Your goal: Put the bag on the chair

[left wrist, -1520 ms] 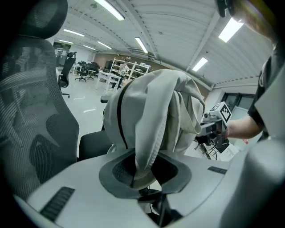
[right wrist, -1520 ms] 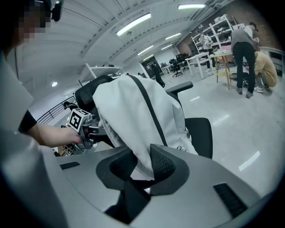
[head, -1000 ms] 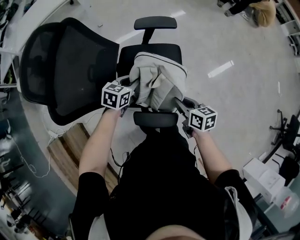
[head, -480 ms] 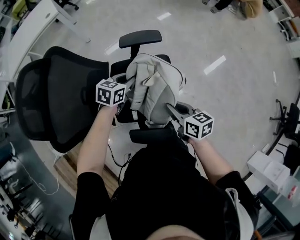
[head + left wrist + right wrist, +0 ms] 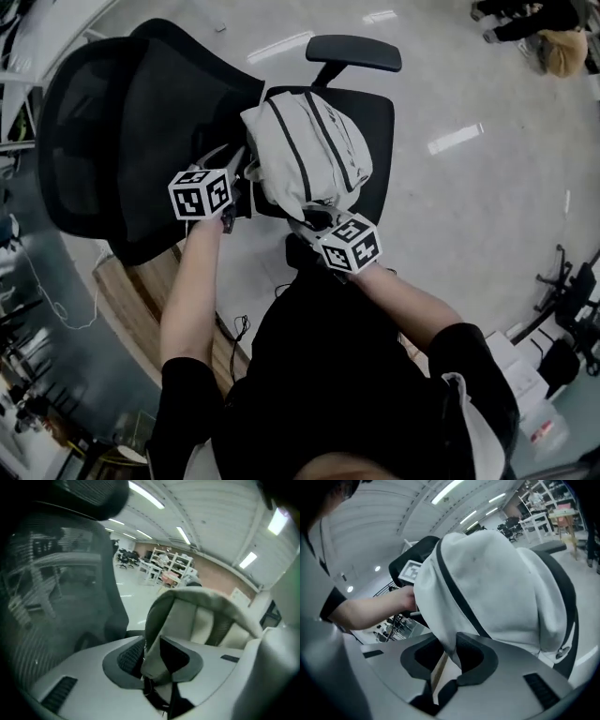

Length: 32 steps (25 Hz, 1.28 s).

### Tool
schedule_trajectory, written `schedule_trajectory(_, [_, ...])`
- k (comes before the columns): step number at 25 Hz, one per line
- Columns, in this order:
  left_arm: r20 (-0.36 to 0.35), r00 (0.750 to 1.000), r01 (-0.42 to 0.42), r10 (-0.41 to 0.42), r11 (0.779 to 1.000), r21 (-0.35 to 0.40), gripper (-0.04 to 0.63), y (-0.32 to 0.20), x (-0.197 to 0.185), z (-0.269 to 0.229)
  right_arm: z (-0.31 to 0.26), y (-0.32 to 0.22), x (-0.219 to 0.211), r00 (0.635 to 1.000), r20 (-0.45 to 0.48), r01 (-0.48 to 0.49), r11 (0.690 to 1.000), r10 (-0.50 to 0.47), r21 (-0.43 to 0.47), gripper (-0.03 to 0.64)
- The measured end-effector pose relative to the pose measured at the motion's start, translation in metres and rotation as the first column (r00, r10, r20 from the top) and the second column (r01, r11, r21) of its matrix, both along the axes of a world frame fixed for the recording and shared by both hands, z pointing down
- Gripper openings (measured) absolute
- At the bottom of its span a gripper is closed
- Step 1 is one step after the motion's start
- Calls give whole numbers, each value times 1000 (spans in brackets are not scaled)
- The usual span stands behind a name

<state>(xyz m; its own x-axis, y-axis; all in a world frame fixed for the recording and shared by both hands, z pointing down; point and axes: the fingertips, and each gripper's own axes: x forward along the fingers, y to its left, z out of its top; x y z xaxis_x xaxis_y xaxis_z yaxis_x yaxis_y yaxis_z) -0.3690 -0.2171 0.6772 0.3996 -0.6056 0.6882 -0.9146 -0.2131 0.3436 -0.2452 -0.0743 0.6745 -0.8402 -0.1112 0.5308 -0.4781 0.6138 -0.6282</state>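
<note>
- Left gripper [image 5: 151,657]: jaws opening. A folded strap of the bag [image 5: 309,145] stands between them and fills the gap. The pads appear to be in contact with it, so this grip is judged not yet released.
- Right gripper [image 5: 449,657]: jaws opening, now partly apart. A hanging edge of the bag's cloth lies between them. Daylight shows between that cloth and one pad, so this side is judged to have let go.
- Positions, head view: the left gripper is at the bag's 8 o'clock edge and the right gripper at its 6 o'clock edge. Both are close against the bag.
- Location of the bag: on the seat [image 5: 377,122] of the chair, at 12 o'clock from the person. The backrest [image 5: 122,122] is at the bag's 9 o'clock and an armrest [image 5: 354,52] at its 12 o'clock. The underside of the bag is not visible. It appears to rest on the seat.
- Step in hand: release. The placing itself is judged all but complete.
- Next move calls for:
  - opening both sets of jaws fully so that strap and cloth drop free;
  - drawing both grippers back towards 6 o'clock without snagging the strap;
  - checking that the bag stays put, as its 6 o'clock end sits near the seat's front edge.
- Condition of the bag:
  - a soft, pale grey cloth backpack, domed and slack;
  - dark lines run lengthwise over its top;
  - the strap has a darker inner face;
  - judged light and limp, likely to slump and not to roll.
</note>
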Motion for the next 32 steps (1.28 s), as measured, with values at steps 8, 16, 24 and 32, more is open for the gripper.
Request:
schedule_trajectory(8, [81, 994, 53, -69, 981, 186, 115, 94, -36, -89, 25, 4, -90, 997, 52, 64, 995, -60, -83, 120])
schedule_trajectory(16, [76, 994, -97, 84, 977, 191, 215, 121, 2, -80, 24, 19, -99, 997, -13, -79, 995, 79, -53, 143])
schedule_trajectory(24, [19, 981, -191, 192, 959, 208, 218, 117, 71, -95, 21, 19, -48, 987, -33, -161, 986, 160, -34, 143])
schedule_trajectory(32, [169, 958, -264, 233, 946, 190, 224, 117, 99, -91, 15, 37, -8, 987, -56, -150, 989, 149, -5, 143])
